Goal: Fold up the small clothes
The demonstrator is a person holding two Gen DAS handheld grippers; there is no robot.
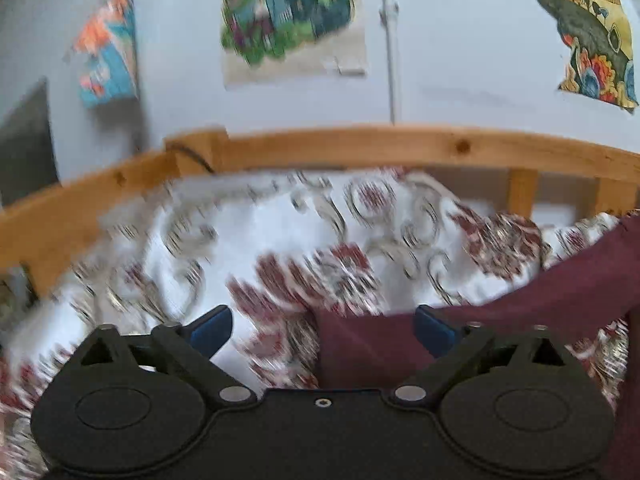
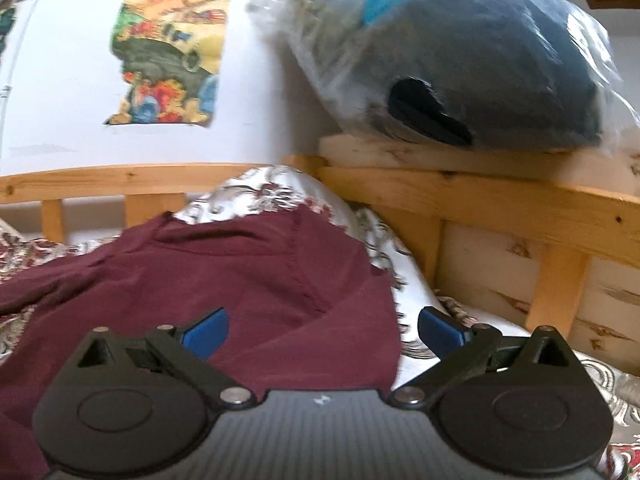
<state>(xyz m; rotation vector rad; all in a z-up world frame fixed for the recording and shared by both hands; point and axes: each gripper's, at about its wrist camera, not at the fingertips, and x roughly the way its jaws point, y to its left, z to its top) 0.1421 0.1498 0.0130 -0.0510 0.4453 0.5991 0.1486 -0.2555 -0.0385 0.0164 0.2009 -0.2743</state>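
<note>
Floral bedspread [image 1: 280,240] over the bed, white with dark red blooms and grey scrolls, blurred. Pine rail [image 1: 400,146] along the far side, slatted, against a white wall [image 1: 460,60]. Three posters up there: left [image 1: 108,48], middle [image 1: 288,12], right [image 1: 592,32]. White pipe [image 1: 390,40] between middle and right. At right, bagged blue bundle [image 2: 460,56] on the pine headboard [image 2: 520,216].

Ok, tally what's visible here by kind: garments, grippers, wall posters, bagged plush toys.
Garments: 1, the maroon top
Grippers: 2, left, right
Posters: 3
Bagged plush: 1
Total: 7
</note>
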